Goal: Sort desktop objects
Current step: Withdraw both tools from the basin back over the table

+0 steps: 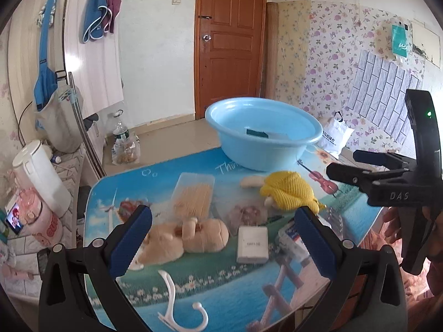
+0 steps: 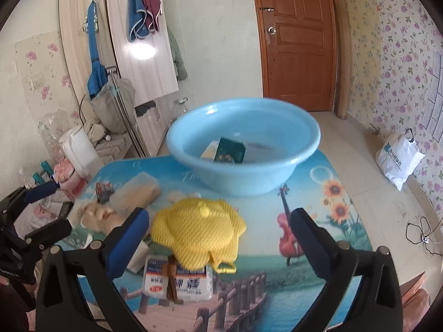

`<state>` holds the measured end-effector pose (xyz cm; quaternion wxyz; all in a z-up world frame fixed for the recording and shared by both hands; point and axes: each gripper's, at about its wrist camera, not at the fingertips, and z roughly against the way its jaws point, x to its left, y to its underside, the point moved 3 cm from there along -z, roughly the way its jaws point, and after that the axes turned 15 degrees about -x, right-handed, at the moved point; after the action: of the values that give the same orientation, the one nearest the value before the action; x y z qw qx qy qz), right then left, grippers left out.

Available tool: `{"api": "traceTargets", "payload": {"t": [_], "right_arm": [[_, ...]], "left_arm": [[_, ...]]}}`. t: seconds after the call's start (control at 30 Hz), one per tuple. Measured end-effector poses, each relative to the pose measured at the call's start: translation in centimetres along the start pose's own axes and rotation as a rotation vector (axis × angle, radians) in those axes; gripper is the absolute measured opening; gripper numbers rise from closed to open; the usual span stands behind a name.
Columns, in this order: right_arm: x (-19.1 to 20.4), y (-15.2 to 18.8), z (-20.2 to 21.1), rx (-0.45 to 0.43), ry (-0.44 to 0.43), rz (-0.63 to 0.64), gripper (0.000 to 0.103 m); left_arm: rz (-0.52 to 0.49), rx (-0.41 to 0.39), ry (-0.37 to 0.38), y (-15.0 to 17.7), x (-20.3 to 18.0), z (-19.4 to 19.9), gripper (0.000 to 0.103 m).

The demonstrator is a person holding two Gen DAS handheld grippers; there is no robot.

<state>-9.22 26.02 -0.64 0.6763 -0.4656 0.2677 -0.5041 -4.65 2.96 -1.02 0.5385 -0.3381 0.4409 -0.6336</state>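
Clutter is lying across a table (image 1: 116, 191) covered with a printed landscape cloth. Toward twelve o'clock in both views a blue basin (image 1: 263, 149) is sitting on the cloth, holding a dark green box (image 2: 232, 150) and a pale packet beside it.

Left gripper (image 1: 224, 240) is hanging over the near part of the table with its blue-padded jaws spread wide apart and nothing between the pads. Framed between them, a beige plush toy (image 1: 191, 235) is lying on the cloth, with a white charger (image 1: 252, 244) just beside it at three o'clock. At twelve o'clock from the toy a clear box of sticks (image 1: 193, 193) is resting flat. A yellow knitted pouch (image 1: 288, 191) is lying at one o'clock, near the basin. A white hook (image 1: 177, 301) is lying at six o'clock, near the camera.

Right gripper (image 2: 218, 238) is showing in its own view with the jaws wide apart too, gripping nothing. The pouch is sitting between and just beyond the pads, partly overlapping a white tissue pack (image 2: 180, 279) at six o'clock from it. A brown tassel (image 2: 171, 279) is lying across the pack. A yellow clip (image 2: 227, 267) is showing at the pouch's lower edge.

In the left view, at three o'clock, the right gripper is appearing with a person's hand (image 1: 393, 227) behind it
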Motion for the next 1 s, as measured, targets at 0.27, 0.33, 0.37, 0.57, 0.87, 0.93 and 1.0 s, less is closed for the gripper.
{"api": "traceTargets", "payload": {"t": [0.27,0.33,0.37,0.57,0.87,0.93,1.0], "right_arm": [[1.6,3.2,0.4,0.068,-0.033,0.021,0.103],[1.9,3.3,0.7,0.061,-0.032,0.041,0.103],[2.1,3.3,0.8,0.059,-0.034,0.045,0.103],[1.7,3.6,1.0,0.063,-0.028,0.029,0.103],[1.7,5.0,0.7,0.096,-0.033,0.008,0.103],[1.8,5.2,0.5,0.104,-0.036,0.011,0.103],[2.1,5.3,0.4,0.11,-0.04,0.009,0.103]], "left_arm": [[0.012,0.041,-0.007,3.4,1.4,1.4,0.103],[0.033,0.037,-0.018,4.0,2.3,2.1,0.103],[0.045,0.036,-0.022,4.3,2.8,2.3,0.103],[0.086,0.072,-0.071,6.9,5.2,3.5,0.103],[0.083,0.13,-0.068,9.8,6.0,3.5,0.103],[0.088,0.128,-0.051,9.7,5.9,3.3,0.103],[0.092,0.127,-0.032,9.7,5.6,3.1,0.103]]}}
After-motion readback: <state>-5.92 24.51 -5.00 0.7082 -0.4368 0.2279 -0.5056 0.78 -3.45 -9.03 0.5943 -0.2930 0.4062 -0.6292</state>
